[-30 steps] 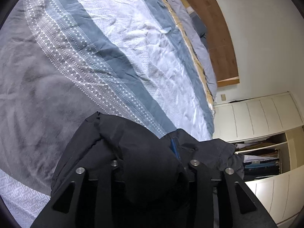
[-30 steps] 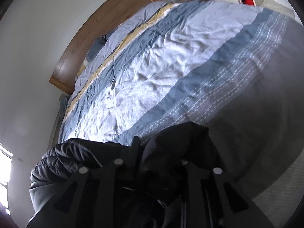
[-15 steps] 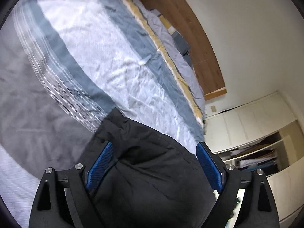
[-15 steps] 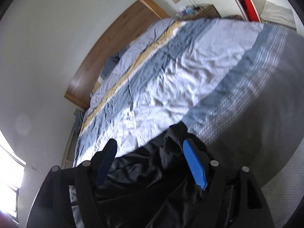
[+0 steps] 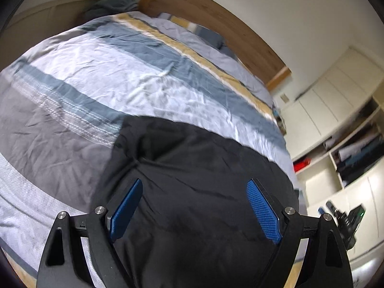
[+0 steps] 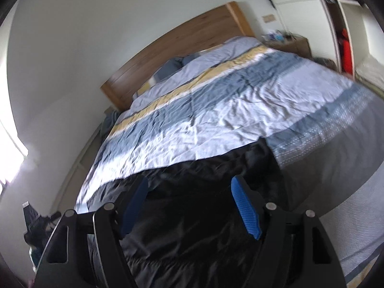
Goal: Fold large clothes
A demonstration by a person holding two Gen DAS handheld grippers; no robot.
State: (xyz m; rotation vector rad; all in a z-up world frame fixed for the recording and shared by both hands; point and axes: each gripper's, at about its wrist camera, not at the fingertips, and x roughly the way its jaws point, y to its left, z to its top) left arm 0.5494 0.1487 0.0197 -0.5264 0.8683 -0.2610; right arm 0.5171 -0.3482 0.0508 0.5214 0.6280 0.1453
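My grippers: two, left (image 5: 194, 206) and right (image 6: 189, 204)
My fingers: two on each gripper, four in all, each with one blue pad (image 5: 262, 212)
Jackets: one, black (image 5: 199, 168), lying on the bed
Beds: one (image 6: 228, 100), with one striped duvet (image 5: 108, 72)
Headboards: one, wooden (image 6: 182, 45)
Pillows: at least two (image 5: 206, 37) by the headboard; I cannot tell the exact number
Nightstands: one (image 6: 292, 44)
Wardrobes: one (image 5: 336, 124), with open shelves

Black puffy jacket (image 5: 204, 187) lying on striped duvet-covered bed (image 5: 134, 76), spreading below both grippers' spread fingers (image 6: 247, 208), wooden headboard (image 6: 182, 48) standing beyond.
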